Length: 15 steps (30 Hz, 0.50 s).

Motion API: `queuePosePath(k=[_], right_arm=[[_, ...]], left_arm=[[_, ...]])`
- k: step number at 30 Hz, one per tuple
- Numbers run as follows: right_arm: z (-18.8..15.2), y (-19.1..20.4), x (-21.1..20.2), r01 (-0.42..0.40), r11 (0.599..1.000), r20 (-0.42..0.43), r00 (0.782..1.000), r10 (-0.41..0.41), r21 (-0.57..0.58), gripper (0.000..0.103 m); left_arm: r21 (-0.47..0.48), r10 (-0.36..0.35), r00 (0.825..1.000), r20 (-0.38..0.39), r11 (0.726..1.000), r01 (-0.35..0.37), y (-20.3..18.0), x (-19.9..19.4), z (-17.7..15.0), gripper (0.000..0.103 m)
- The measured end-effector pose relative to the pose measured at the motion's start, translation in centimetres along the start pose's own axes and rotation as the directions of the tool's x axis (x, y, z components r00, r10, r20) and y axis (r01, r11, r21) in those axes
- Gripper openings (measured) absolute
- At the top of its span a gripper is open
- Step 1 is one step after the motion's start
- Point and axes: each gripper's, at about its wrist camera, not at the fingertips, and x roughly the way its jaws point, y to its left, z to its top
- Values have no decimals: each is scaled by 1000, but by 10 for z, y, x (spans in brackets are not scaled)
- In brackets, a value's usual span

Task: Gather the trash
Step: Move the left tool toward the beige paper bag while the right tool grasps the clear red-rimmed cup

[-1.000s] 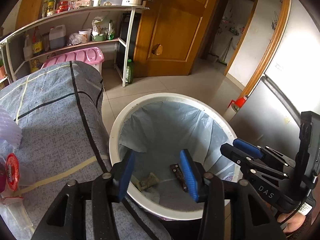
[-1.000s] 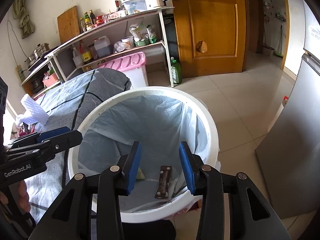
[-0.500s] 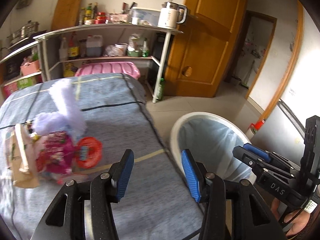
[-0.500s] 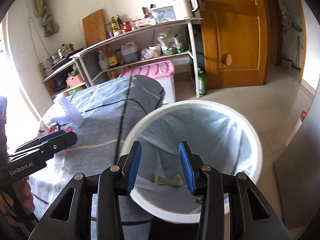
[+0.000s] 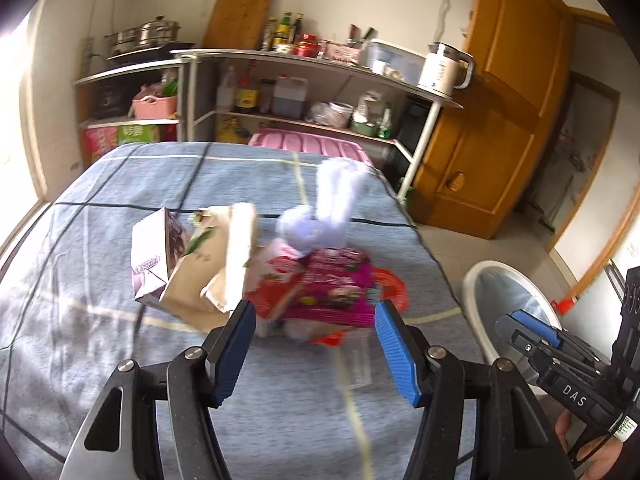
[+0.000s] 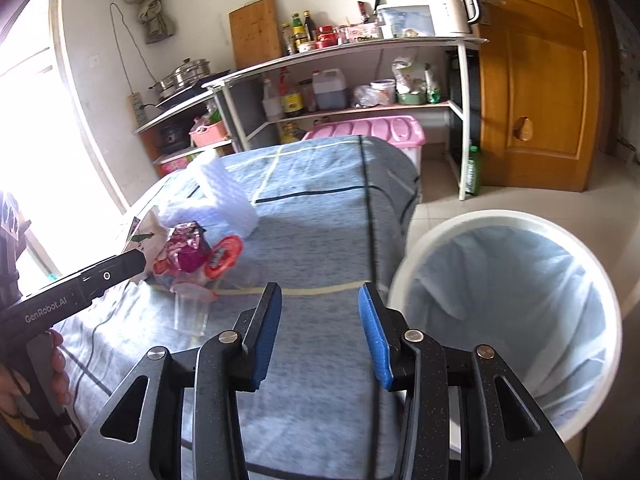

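A heap of trash lies on the table's blue-grey cloth (image 5: 120, 360): a small purple-white carton (image 5: 154, 256), a brown paper bag (image 5: 208, 272), a magenta snack wrapper (image 5: 336, 284), a red wrapper (image 5: 390, 286), white foam (image 5: 336, 200) and a clear plastic cup (image 5: 358, 364). My left gripper (image 5: 316, 316) hovers just short of the heap, its jaws opening with nothing between them. My right gripper (image 6: 319, 292) is over the table edge beside the white bin (image 6: 500, 216) with its blue liner. Its jaws are opening too, and empty. The heap (image 6: 188, 256) lies to its left.
A metal shelf rack (image 5: 304, 64) with bottles, pots and a kettle (image 5: 442, 68) stands behind the table, with a pink-lidded box (image 6: 368, 130) beneath it. A wooden door (image 6: 532, 80) is at the right, tiled floor (image 6: 500, 200) around the bin, and a bright window on the left.
Both grippers swung left from above the bin toward the table. The trash heap came in front of the left gripper. Both pairs of jaws stand wider than before.
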Motion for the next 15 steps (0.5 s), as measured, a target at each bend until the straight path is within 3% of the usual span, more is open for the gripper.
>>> queuePosePath(k=[2, 8, 15], right_arm=[[3, 7, 9, -28, 1000, -10, 1000, 28, 2, 53], [12, 26, 31, -66, 998, -37, 997, 65, -4, 53], [17, 41, 52, -61, 997, -70, 996, 57, -49, 53]], left_arm=[[-22, 13, 1000, 2, 1000, -13, 15, -2, 1, 64], [-60, 41, 999, 4, 997, -40, 47, -1, 4, 66], [-4, 113, 993, 28, 994, -113, 60, -6, 2, 69]])
